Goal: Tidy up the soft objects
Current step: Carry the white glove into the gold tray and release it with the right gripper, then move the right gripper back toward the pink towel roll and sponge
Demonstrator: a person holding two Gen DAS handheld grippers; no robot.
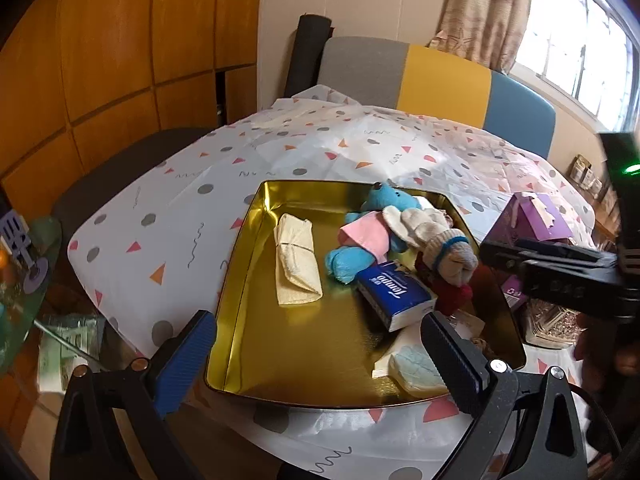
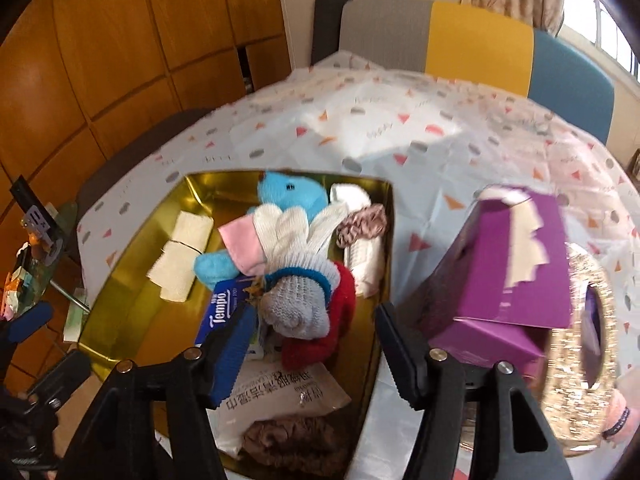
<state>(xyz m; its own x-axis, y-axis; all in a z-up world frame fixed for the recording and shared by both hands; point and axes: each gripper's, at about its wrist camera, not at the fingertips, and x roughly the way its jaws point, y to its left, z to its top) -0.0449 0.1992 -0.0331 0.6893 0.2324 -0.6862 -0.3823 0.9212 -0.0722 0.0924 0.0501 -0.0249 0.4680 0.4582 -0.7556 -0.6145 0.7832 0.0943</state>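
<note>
Grey glove (image 2: 298, 312) lies atop the pile in the gold tin (image 2: 132, 320), lower centre of frame. Right tool (image 2: 316, 344) half open, empty, above it. Left tool (image 1: 316, 356) wide, empty. Advise withdrawing clear without snagging cuffs.

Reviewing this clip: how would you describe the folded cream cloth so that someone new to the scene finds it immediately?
Start at the gold metal tray on the patterned tablecloth. The other soft things are heaped on the side nearer the purple tissue box; the folded cream cloth lies alone on the opposite side, flat on the bare gold floor. It is the only pale yellow, flat folded piece there, apart from the blue plush toy.
</note>
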